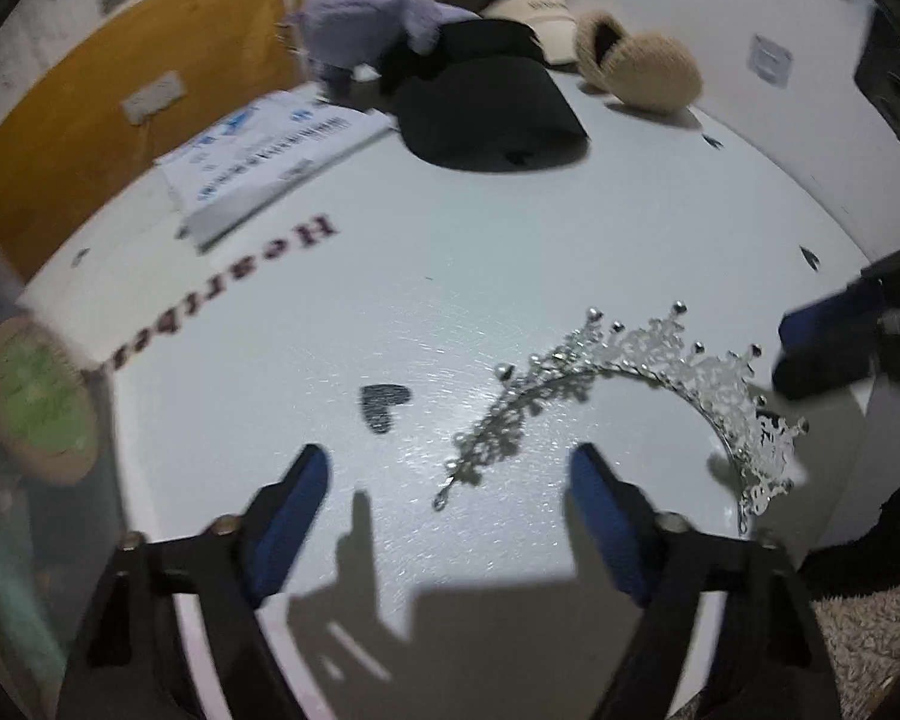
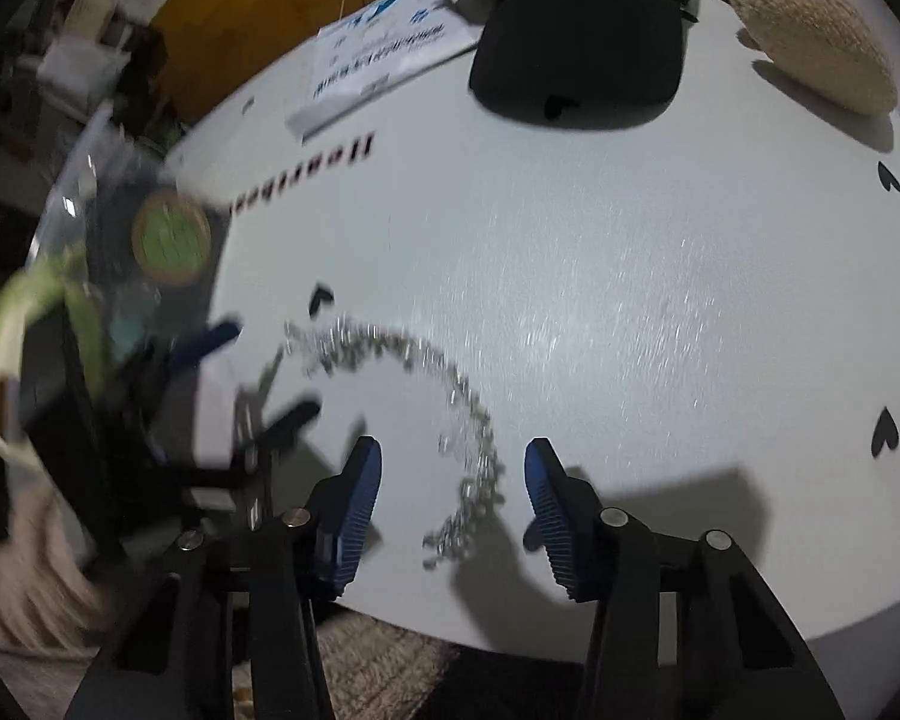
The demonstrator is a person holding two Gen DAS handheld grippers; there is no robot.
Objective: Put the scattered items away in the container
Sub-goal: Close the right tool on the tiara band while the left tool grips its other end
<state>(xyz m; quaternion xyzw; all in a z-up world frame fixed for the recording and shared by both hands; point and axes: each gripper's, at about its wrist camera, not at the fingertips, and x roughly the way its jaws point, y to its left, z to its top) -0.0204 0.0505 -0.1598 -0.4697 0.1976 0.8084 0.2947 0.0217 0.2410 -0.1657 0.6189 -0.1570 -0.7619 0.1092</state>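
Tiara (image 1: 630, 396) lay flat on the white table (image 1: 510, 252), both grippers hovering over it with nothing pinched

Left gripper (image 1: 450, 516) stood spread, one end of the silver band between its blue pads (image 1: 294, 516) but untouched. Right gripper (image 2: 453, 504) was also parted, straddling the other end, pads clear of it. Toward 12 o'clock sat a black visor (image 1: 486, 114), with a purple plush (image 1: 366, 24) at 11 and a fuzzy beige slipper (image 1: 642, 66) at 1. At 9 o'clock, a clear container (image 2: 96, 222) held a green-faced round item (image 2: 171, 238)

The tiara (image 1: 630, 396) lies on the table (image 1: 510, 240), seemingly before the visor (image 1: 492, 114).
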